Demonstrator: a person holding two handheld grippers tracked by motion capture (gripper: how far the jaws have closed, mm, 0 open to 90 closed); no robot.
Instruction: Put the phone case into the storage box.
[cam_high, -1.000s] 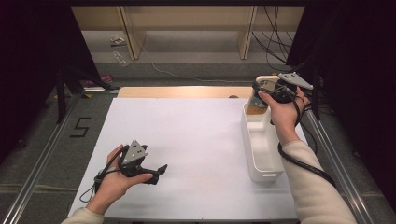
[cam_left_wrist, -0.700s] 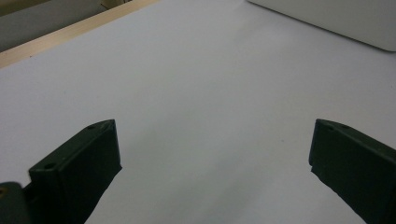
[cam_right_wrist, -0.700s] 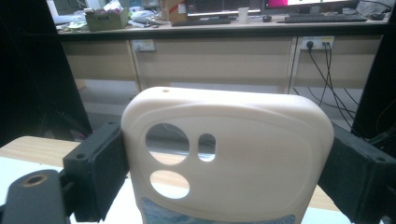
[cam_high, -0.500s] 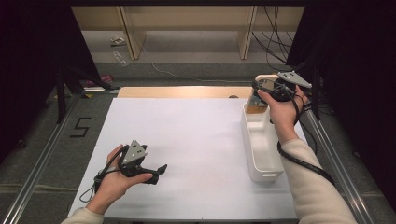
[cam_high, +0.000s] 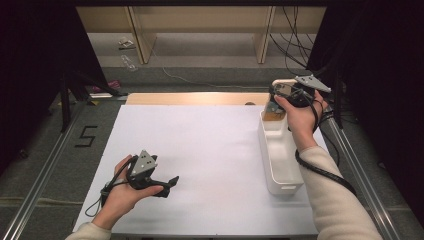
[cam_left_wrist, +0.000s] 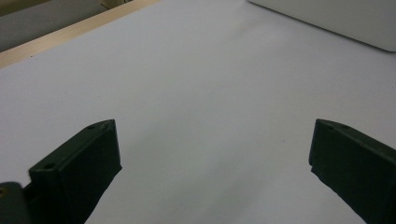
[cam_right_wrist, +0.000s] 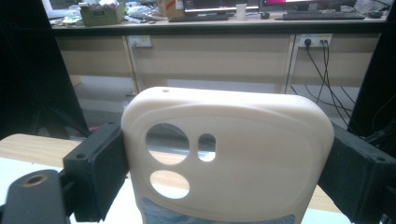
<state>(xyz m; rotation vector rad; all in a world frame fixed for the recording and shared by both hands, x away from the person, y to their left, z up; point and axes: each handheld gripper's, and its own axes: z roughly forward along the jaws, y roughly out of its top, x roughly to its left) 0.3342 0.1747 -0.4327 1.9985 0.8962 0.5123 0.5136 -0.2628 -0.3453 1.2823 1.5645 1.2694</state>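
My right gripper (cam_high: 280, 95) is raised over the far right corner of the surface (cam_high: 210, 150), just above the far end of the white bin (cam_high: 280, 155) that runs along the right edge. Its jaws are spread wide yet closed on a cream phone case (cam_right_wrist: 229, 158), one jaw pressed to each long side. The case stands upright between them, its camera cut-outs toward the lens of the right gripper view, with a strip of blue print at its lower edge. In the high view the case (cam_high: 285, 86) shows as a pale corner beside my right hand (cam_high: 300, 112). My left gripper (cam_high: 170, 181) rests low near the near left corner of the surface, held in my left hand (cam_high: 125, 190); its jaws are wide apart with nothing between them, pointing across the bare white sheet toward the bin (cam_left_wrist: 336, 18).
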